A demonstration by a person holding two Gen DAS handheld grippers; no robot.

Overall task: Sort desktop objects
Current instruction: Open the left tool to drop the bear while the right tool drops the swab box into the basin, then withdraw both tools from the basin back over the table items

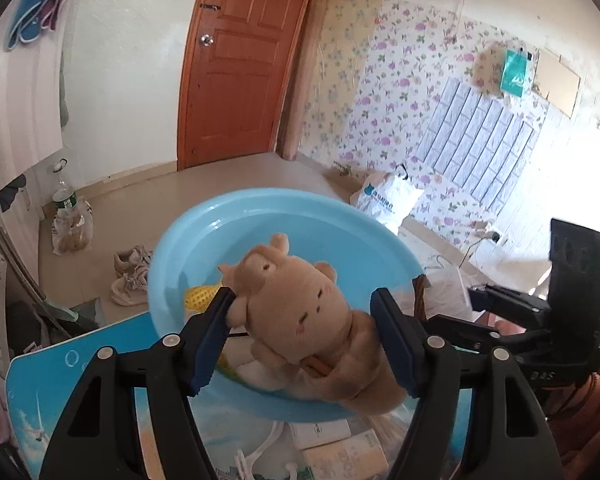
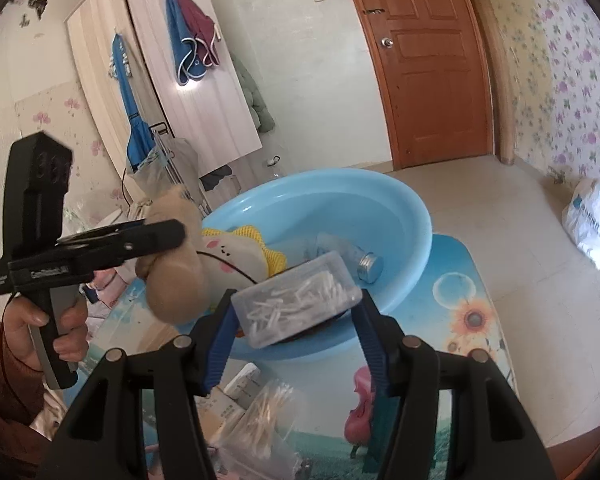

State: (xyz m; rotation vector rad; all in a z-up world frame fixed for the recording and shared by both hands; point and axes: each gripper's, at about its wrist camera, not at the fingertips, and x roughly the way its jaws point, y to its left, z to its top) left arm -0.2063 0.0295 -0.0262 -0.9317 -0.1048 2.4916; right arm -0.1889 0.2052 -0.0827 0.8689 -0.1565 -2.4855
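The left gripper (image 1: 304,336) held the brown plush toy (image 1: 300,316) over the blue basin (image 1: 300,204), ready to drop it in. The right gripper (image 2: 296,332) squeezed the clear box (image 2: 296,296) of cotton swabs just above the rim.

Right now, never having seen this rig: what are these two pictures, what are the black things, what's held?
No robot here. A person holds a hand-held tool in each hand, each ending in two-fingered tongs with a fisheye camera looking along the fingers. One picture comes from the left tool, the other from the right.

The left tongs hold a tan plush toy over a blue basin. In the right picture you see that same left tool from the side, with the hand gripping it.

The right tongs hold a clear box of cotton swabs by the basin's near rim. In the basin lie a yellow-trimmed plush and a tube. The basin sits on a printed table, beside more swabs and small boxes.
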